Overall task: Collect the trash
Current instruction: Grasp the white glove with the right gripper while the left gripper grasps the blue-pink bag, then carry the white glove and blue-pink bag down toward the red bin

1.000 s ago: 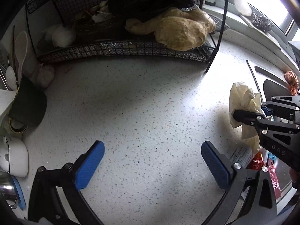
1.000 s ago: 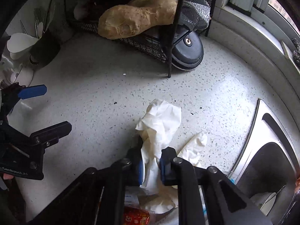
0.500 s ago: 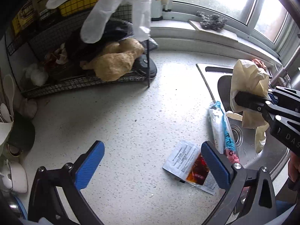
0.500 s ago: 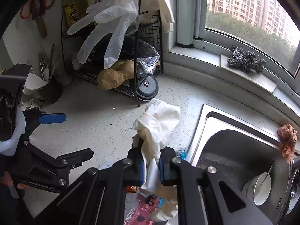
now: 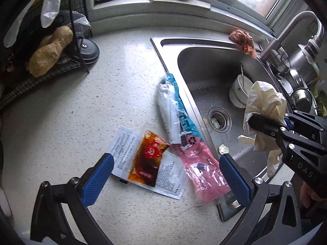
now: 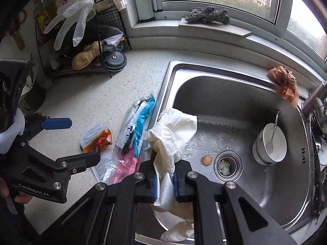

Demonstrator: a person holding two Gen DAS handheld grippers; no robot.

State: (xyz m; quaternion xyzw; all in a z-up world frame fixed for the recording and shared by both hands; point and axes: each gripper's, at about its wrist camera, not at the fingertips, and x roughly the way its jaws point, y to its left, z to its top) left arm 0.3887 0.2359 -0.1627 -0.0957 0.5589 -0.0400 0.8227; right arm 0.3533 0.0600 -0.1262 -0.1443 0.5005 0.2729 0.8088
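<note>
Your right gripper is closed on a crumpled white glove, hanging over the sink edge. Your left gripper is open and empty above the sauce packet and plastic wrappers on the counter.

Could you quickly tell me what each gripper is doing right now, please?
Left gripper: open, holding nothing.
Right gripper: shut on the crumpled white glove.

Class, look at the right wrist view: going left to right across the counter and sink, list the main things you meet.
Sauce packet → blue and white wrapper → crumpled white glove held in the right tool → egg → drain → white bowl.
</note>
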